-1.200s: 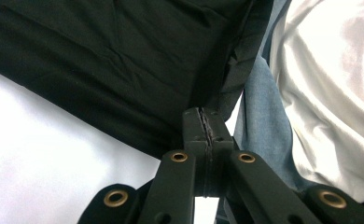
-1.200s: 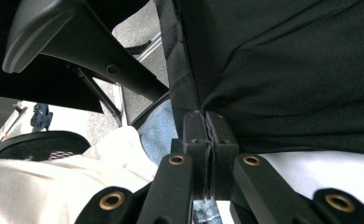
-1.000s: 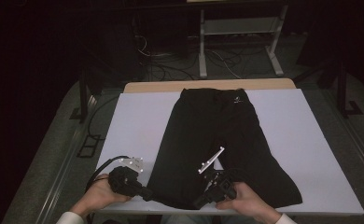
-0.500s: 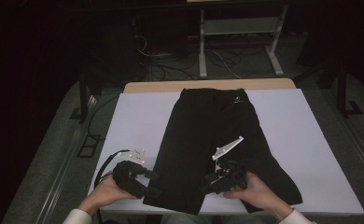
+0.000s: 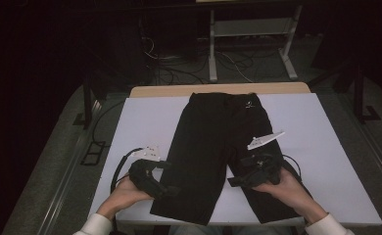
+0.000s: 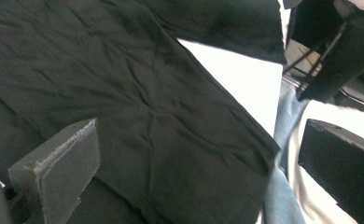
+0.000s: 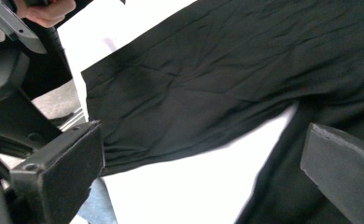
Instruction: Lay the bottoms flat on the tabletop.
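Observation:
A pair of black shorts (image 5: 213, 147) lies flat on the white table (image 5: 145, 117), waistband at the far side and both legs pointing toward me. My left gripper (image 5: 168, 190) hovers over the outer edge of the left leg (image 6: 124, 93). Its jaws have just been opening and stand wide apart (image 6: 199, 182), with the cloth lying below them, not pinched. My right gripper (image 5: 234, 181) hangs over the gap between the legs. Its jaws have also just been opening and are wide (image 7: 201, 179), with nothing between them, above the cloth (image 7: 194, 79).
A bare wooden strip (image 5: 218, 89) runs along the table's far edge. Beyond it stand a metal rack (image 5: 250, 34) and loose floor cables (image 5: 179, 73). White table surface lies open left and right of the shorts. The person's knees in jeans (image 6: 283, 121) sit under the near edge.
Both grippers went from shut on the leg hems to wide open and lifted off the cloth. The right hand moved up and to the right; the left shifted slightly.

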Demonstrator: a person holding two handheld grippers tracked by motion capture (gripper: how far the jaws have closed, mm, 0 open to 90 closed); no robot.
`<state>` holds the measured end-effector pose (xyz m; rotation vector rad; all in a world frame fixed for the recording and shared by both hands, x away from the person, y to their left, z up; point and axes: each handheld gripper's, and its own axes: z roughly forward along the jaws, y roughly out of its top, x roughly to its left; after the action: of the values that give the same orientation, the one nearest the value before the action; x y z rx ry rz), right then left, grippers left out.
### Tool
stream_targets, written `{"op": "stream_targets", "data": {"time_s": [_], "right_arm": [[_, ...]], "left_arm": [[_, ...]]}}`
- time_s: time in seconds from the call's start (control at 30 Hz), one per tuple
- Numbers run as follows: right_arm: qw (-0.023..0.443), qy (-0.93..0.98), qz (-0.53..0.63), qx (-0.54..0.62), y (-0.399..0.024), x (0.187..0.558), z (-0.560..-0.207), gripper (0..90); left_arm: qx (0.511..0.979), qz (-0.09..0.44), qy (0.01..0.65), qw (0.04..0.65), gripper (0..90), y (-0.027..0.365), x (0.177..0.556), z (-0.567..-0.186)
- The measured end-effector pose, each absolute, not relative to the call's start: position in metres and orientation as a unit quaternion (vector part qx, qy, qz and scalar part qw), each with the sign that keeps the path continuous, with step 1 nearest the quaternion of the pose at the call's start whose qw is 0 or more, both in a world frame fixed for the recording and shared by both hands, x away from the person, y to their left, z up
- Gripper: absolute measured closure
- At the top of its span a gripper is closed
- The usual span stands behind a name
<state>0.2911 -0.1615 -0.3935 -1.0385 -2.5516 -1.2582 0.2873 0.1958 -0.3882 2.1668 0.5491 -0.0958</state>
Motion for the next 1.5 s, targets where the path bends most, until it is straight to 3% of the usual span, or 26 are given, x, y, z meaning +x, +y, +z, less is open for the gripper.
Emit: {"op": "stream_targets", "data": {"time_s": [0.27, 0.7, 1.27, 1.5], "right_arm": [[0.016, -0.826, -0.435, -0.357, -0.194, 0.289, -0.386, 0.0], [-0.023, -0.791, -0.471, -0.389, -0.237, 0.285, -0.393, 0.0], [-0.067, -0.762, -0.499, -0.407, -0.266, 0.285, -0.416, 0.0], [-0.082, -0.759, -0.503, -0.406, -0.274, 0.282, -0.426, 0.0]], "left_arm": [[0.851, 0.01, 0.233, 0.471, 0.3, 0.187, 0.289, -0.375], [0.825, 0.033, 0.262, 0.5, 0.3, 0.177, 0.292, -0.387], [0.801, 0.079, 0.295, 0.515, 0.3, 0.175, 0.299, -0.405], [0.795, 0.111, 0.316, 0.507, 0.3, 0.193, 0.302, -0.416]]}}
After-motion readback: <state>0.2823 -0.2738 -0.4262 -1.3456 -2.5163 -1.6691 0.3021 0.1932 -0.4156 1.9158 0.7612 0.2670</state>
